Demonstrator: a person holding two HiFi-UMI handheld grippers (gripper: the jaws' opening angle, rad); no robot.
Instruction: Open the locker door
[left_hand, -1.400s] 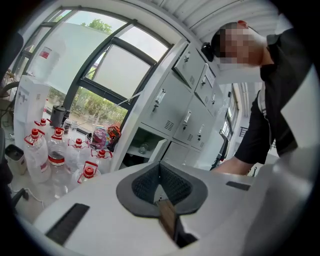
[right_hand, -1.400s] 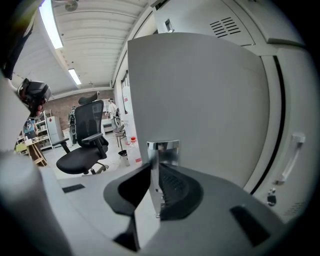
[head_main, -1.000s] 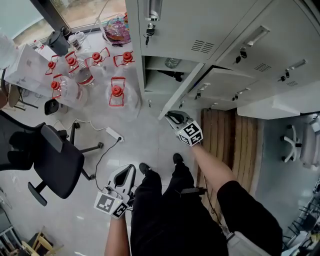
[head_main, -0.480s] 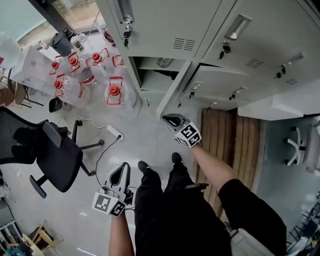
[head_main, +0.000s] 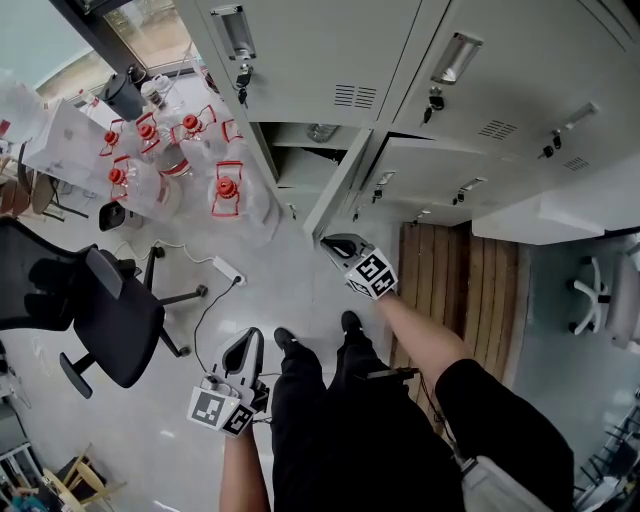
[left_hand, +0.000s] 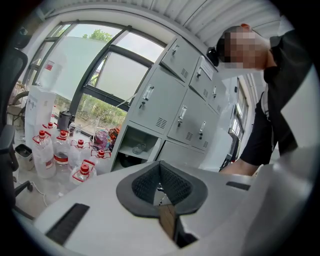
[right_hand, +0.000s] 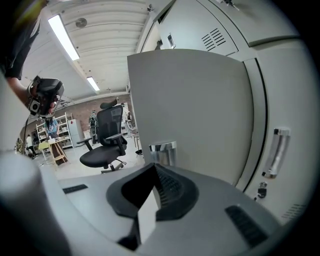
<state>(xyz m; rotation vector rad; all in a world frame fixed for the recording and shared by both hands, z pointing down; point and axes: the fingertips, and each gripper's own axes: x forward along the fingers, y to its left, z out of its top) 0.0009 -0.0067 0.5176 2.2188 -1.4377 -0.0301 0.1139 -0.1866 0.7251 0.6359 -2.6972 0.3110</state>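
Slippage is the main risk. The right claw (right_hand: 154, 169), jaws together, sits at the small chrome handle (right_hand: 162, 151) of the half-open grey metal locker door (head_main: 335, 190) and may lose it. The left claw (head_main: 244, 350) hangs low, closed and empty. Red-capped clear water jugs (head_main: 232, 190) stand on the floor left of the opening, and a black office chair (head_main: 100, 310) is well apart; neither seems to block the door.

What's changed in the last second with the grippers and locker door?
The right gripper shut its fingers at the edge of the open locker door, just short of its handle; nothing shows between them. The door and the left gripper, shut and low, look unchanged.
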